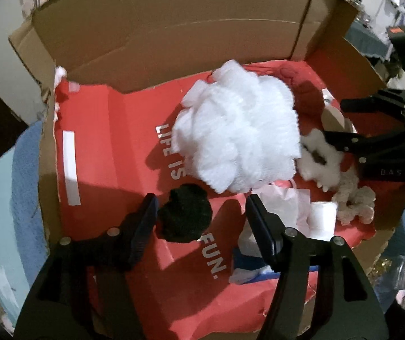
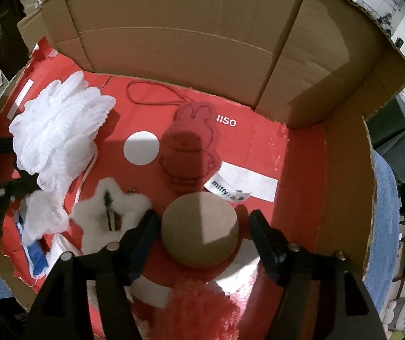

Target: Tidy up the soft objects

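Black pompom [image 1: 185, 217] round, red rabbit sponge [image 2: 189, 153] upright, ears far.

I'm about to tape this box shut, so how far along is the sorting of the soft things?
Mostly done: the white mesh pouf, red bunny sponge and fluffy white star lie in the cardboard box. In hand: nothing; the left gripper stands open around the black pom-pom, the right gripper around the tan ball. Left: withdrawing.
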Demonstrator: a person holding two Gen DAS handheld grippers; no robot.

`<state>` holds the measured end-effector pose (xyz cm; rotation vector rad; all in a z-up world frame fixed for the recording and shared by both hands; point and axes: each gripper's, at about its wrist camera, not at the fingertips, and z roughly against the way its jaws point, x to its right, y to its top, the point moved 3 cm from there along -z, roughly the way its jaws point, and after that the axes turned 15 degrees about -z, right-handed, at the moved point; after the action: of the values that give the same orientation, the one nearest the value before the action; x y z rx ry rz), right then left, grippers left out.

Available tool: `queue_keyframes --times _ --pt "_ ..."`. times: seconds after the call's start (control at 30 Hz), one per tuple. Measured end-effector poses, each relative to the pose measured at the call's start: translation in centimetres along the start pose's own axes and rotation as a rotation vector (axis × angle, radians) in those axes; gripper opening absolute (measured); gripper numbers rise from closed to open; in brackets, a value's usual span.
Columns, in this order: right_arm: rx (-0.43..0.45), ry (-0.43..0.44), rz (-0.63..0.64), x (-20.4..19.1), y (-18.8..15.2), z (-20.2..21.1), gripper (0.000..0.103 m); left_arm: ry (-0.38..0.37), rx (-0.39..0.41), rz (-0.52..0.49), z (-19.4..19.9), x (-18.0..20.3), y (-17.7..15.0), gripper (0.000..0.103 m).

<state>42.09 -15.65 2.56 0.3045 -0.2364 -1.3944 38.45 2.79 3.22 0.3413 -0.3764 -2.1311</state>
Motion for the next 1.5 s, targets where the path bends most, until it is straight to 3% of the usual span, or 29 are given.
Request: queue_keyframes --times 0.2,0.3,0.43,0.6,0.8,0.93,1.13,1.23,1.5 --pt "0.032 0.007 -0.003 0.2 -0.3 1.1 0.075 0.015 0.021 0.011 1.2 0.2 -0.4 0.063" --pt "0.056 0.011 -0.001 0.3 -0.8 2.3 0.077 0.015 0.06 0.036 2.6 0.3 -0.9 0.071" --pt "0.111 0.007 0.0 0.2 -1.7 4.2 0.091 0.017 0.129 0.061 5.0 0.5 -1.7 0.074" --pt "0.176 0.034 -0.027 0.0 -3.2 7.0 0.095 0.056 0.211 0.069 7.9 1.3 -3.1 0.076" --pt "0.275 0.047 -0.045 -0.7 -5.0 10.3 0.1 0.09 0.335 0.091 9.9 2.9 -3.9 0.088" --pt "0.365 0.04 -0.048 -1.0 -6.4 12.1 0.103 0.154 0.421 0.098 10.7 4.2 -4.4 0.093" --pt "0.5 0.041 -0.082 -1.3 -8.7 12.1 0.103 0.236 0.524 0.108 10.6 6.0 -5.3 0.095" --pt "0.543 0.041 -0.098 -1.1 -9.6 11.7 0.103 0.222 0.55 0.119 10.1 6.1 -5.5 0.095" --pt "0.597 0.052 -0.134 -0.4 -10.3 10.2 0.103 0.255 0.592 0.132 9.1 6.1 -5.8 0.095"
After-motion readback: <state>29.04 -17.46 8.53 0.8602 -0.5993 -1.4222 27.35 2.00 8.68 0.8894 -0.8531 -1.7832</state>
